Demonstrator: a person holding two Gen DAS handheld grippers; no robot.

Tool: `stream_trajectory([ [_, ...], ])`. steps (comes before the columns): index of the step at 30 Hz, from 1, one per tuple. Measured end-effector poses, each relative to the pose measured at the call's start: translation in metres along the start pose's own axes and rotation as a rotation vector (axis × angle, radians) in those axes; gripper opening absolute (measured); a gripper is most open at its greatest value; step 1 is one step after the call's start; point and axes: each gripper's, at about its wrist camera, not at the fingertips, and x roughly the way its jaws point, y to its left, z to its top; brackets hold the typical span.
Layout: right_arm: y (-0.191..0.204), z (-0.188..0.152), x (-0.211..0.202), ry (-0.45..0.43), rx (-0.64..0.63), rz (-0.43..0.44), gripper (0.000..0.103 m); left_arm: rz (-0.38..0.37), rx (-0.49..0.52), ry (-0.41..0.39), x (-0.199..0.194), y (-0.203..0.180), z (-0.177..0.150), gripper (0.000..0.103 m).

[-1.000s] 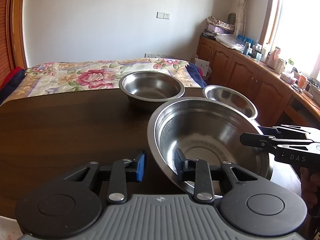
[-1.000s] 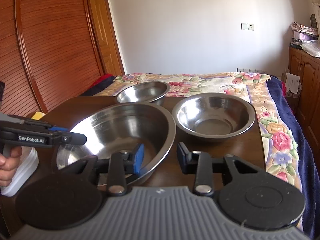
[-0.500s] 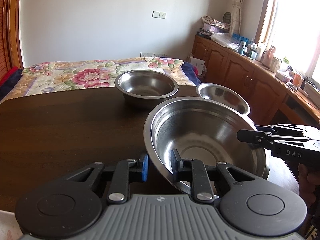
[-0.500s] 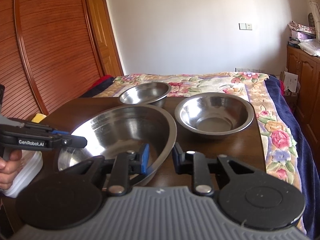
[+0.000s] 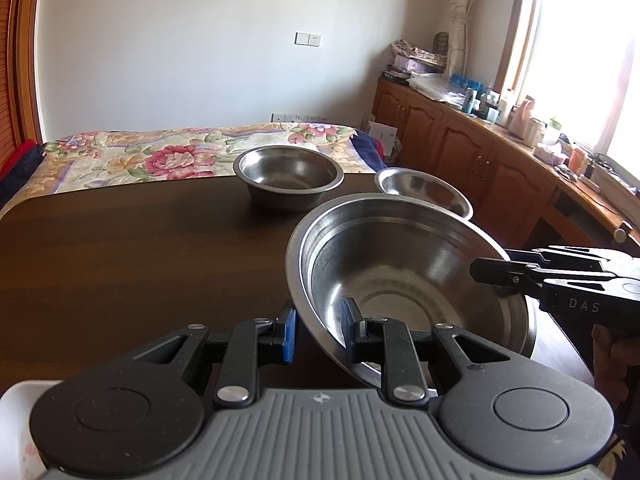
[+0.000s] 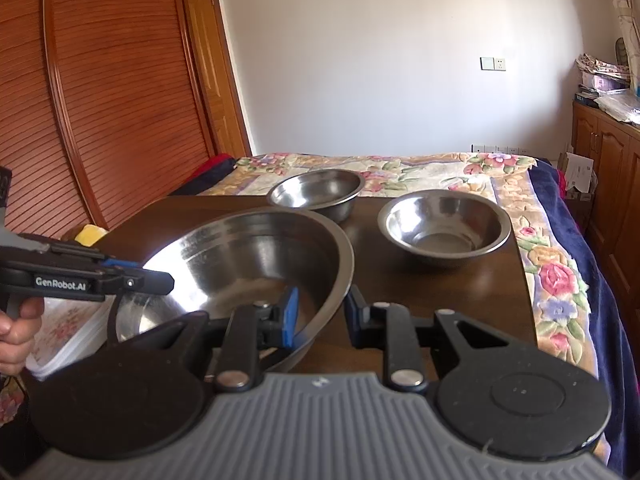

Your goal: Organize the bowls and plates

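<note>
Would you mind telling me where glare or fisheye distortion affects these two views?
Left wrist view: the window is blown out white, and the wooden door frame bows. Right wrist view: evenly lit, the slatted wooden wardrobe curves, and the large stainless steel bowl shows soft highlights.

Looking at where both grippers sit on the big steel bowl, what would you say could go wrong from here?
1. Both the left gripper and the right gripper straddle only the thin, slick rim of the large bowl, with visible gaps; it may slip or tilt when lifted.
2. The shallow bowl and deep bowl stand close behind, so a swing forward could knock them across the table.
</note>
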Motion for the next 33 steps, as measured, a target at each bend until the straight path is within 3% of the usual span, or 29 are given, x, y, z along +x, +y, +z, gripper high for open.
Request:
stream_trajectory([
  [33, 0.049, -0.036, -0.032, 0.045, 0.011, -0.060, 0.027, -0.083, 0.031, 0.014, -0.048, 0.007, -0.047, 0.025],
])
